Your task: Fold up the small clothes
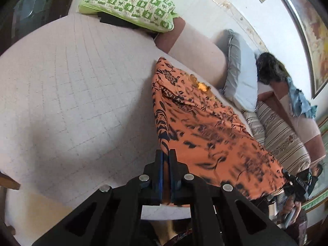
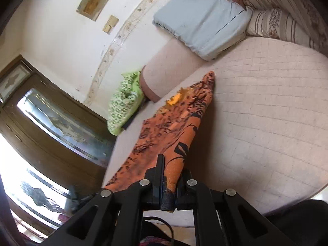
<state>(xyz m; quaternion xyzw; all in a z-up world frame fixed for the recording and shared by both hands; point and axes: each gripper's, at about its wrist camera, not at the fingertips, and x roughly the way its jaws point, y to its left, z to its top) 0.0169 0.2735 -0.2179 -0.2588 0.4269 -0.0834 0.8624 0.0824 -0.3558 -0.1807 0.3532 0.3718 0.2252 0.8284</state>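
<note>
An orange garment with a black floral print (image 1: 205, 127) is held up over the bed, stretched between both grippers. My left gripper (image 1: 166, 155) is shut on one near corner of it. My right gripper (image 2: 171, 168) is shut on the other near corner of the garment (image 2: 174, 123); it also shows in the left wrist view (image 1: 295, 184) at the cloth's far right end. The far end of the garment trails down to the quilted cover, with a yellow patch near that end.
The bed has a pale quilted cover (image 1: 71, 94). A green patterned pillow (image 1: 131, 6) lies at one end. A grey-blue pillow (image 2: 201, 22) and striped cushions (image 2: 283, 20) lie along the wall. A dark wooden cabinet with glass doors (image 2: 51, 127) stands beside the bed.
</note>
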